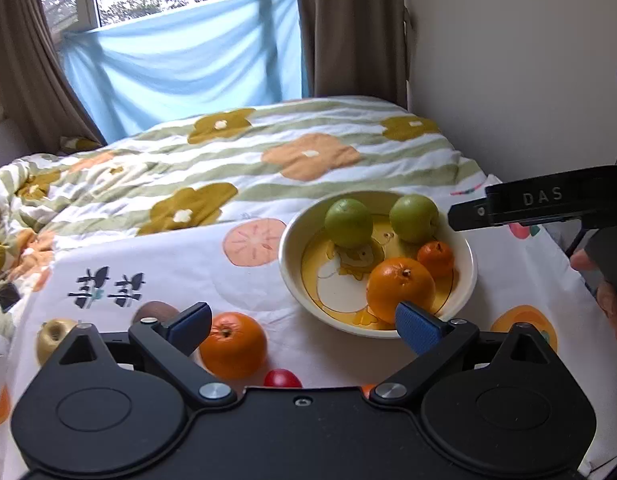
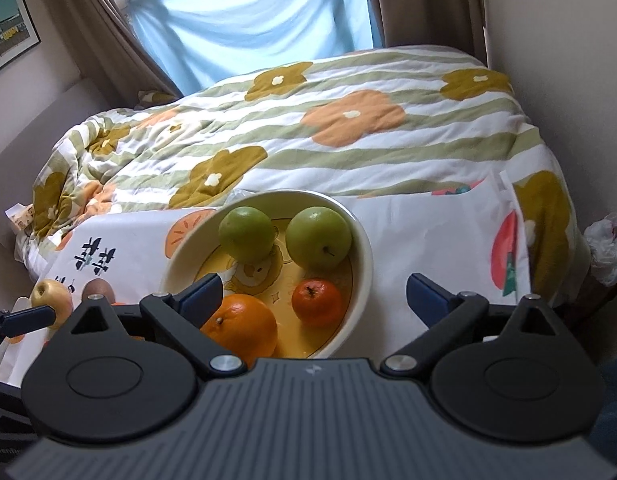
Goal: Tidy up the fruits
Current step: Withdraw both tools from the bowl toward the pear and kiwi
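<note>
In the left wrist view the left gripper [image 1: 304, 322] stands released, its blue-padded jaws spread wide with nothing pressed between them. A smooth round orange [image 1: 233, 345] lies on the white fruit-print cloth [image 1: 180, 256] at lower centre, just inside the left jaw and close ahead of the tool. A small red fruit [image 1: 282, 378] sits beside it, and a yellow apple [image 1: 54, 338] and a brown kiwi [image 1: 154, 312] lie toward the lower left. The cream ceramic bowl [image 1: 292, 276] at centre right already holds four fruits. In the right wrist view the right gripper [image 2: 314, 294] is likewise spread and empty, poised over that bowl's near rim, while the loose fruits sit far off at the left edge. So the left hand looks the nearer one for the next pick.
</note>
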Demonstrator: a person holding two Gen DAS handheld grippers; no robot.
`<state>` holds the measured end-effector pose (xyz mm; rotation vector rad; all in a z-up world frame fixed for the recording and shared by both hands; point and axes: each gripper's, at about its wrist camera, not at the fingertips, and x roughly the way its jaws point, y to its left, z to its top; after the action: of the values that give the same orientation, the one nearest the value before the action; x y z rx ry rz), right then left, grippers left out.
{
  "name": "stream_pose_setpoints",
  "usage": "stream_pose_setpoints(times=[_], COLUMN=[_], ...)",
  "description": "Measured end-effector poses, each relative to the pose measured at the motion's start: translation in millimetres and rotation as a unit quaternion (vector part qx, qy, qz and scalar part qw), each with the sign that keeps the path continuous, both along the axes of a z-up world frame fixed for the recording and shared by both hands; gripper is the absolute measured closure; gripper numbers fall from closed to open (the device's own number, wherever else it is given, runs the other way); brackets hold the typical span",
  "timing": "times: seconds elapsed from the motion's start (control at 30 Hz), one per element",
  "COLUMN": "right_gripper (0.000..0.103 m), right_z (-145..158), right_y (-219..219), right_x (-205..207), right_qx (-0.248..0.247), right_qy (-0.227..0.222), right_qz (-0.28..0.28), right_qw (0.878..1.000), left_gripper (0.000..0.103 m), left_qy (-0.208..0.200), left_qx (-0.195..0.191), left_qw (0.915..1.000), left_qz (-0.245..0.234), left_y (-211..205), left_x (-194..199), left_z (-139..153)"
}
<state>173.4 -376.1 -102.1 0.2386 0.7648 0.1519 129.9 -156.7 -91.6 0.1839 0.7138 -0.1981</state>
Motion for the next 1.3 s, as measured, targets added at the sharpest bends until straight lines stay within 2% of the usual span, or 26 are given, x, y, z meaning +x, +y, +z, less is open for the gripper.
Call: stream_pose_setpoints(times=[0.23,0.4,0.63,0.8,1.0,1.3], right_gripper=[0.0,0.0,0.0,0.0,0.0,0.0], right_z=[32,48,59,54,43,19], right_y=[13,30,72,108,154,221], right_x=[-26,-38,-45,-45,-41,-18], right_qx=[-0.017,-0.01,-0.011,-0.01,-0.013,-0.029], right_qy=[-0.029,-0.041,-0.05,-0.048,-0.036,-0.031], right_qz=[0.014,0.036,0.066,0.071,0.083,0.107], right_qw=[0.999,0.998,0.997,0.996,0.996,0.993], left_gripper=[0.003,0.0,0.0,0.0,0.0,0.0], left_qy=[-0.038,-0.049,-0.054,-0.081,-0.067,-0.019], left_qx=[-0.011,0.001,0.027,0.021,0.029,0.047], left_qw=[0.9982,0.9959,0.9909,0.9879,0.9898,0.9974], left_qz=[0.044,0.076,0.12,0.131,0.123,0.051], left_y=[20,37,79,127,174,224], left_x=[-33,-51,-55,-56,-39,5], left_z=[30,42,47,49,40,-3])
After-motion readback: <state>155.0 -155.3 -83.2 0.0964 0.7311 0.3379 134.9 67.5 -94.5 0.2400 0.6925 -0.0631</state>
